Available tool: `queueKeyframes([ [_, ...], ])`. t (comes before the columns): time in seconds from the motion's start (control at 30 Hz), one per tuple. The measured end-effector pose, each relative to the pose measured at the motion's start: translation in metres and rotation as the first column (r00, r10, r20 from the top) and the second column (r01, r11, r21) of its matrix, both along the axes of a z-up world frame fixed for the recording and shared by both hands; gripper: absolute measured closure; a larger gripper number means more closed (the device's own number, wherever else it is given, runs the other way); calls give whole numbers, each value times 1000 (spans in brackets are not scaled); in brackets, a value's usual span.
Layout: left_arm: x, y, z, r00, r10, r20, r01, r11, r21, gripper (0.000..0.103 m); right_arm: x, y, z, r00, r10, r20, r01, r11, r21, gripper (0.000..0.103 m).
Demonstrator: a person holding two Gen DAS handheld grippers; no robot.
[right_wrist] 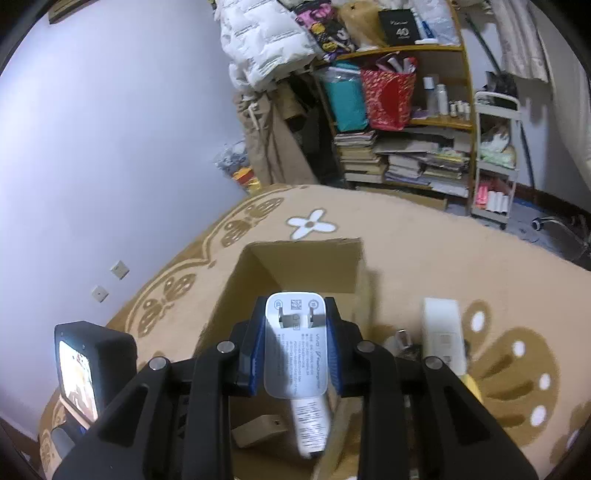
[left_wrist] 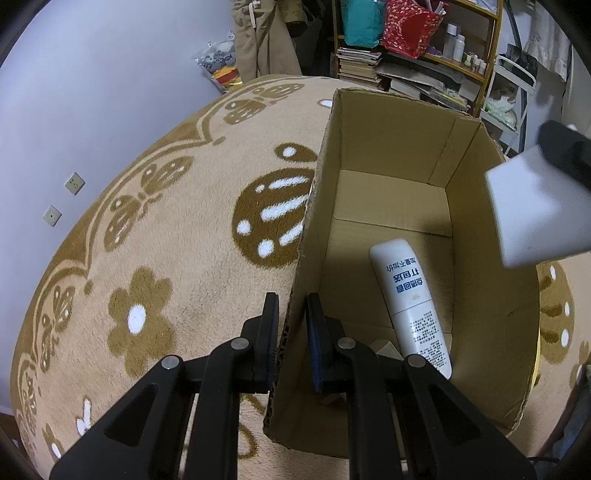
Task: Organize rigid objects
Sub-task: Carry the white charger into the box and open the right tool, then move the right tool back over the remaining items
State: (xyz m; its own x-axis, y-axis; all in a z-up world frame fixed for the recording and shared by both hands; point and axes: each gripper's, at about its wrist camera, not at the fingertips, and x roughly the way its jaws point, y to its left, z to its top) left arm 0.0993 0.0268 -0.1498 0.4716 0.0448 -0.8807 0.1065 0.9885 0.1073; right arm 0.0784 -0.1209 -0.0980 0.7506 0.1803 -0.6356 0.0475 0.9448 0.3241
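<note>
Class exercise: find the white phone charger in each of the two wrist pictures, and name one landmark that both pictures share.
Left wrist view: white charger at the right edge, above the cardboard box.
Right wrist view: charger at lower centre, gripped in the right gripper.
Shared landmark: the red bag on the shelf.

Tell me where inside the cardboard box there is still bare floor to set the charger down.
Bare floor lies in the cardboard box at its far end, between the far wall and the white bottle. The near end is crowded: the bottle lies there, beside the left gripper pinching the wall. The right gripper holds the charger.
</note>
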Motion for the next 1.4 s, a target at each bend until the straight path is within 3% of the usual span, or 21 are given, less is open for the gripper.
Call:
queueKeyframes([
  [0.4, 0, 0, -1, 1000, -4, -1, 4, 1000, 5, 89, 12, 19, -48, 986, 58, -157, -63, 998, -29, 71],
  [0.57, 0, 2, -3, 1000, 0, -5, 0, 1000, -7, 89, 4, 20, -26, 993, 78, -87, -82, 995, -53, 71],
  [0.63, 0, 2, -3, 1000, 0, -7, 0, 1000, -11, 89, 2, 22, -18, 995, 72, -71, -78, 993, -90, 64],
  [0.7, 0, 1, -2, 1000, 2, -2, -2, 1000, -5, 89, -4, 20, -9, 996, 77, -42, -81, 992, -99, 44],
  [0.83, 0, 1, -2, 1000, -1, -2, 1, 1000, -10, 90, -12, 10, 3, 999, 40, -24, -43, 994, -101, 36],
  [0.9, 1, 2, -2, 1000, 5, -5, -5, 1000, -16, 89, -14, 5, 7, 999, 20, -25, -22, 994, -110, 22],
  [1.0, 1, 2, -2, 1000, 4, -4, -4, 1000, -18, 89, -19, -5, 9, 1000, -8, -19, 6, 993, -118, 10],
  [1.4, 1, 3, -3, 1000, 3, -4, -3, 1000, -14, 89, -30, -55, -5, 984, -156, -87, 148, 985, -93, 6],
])
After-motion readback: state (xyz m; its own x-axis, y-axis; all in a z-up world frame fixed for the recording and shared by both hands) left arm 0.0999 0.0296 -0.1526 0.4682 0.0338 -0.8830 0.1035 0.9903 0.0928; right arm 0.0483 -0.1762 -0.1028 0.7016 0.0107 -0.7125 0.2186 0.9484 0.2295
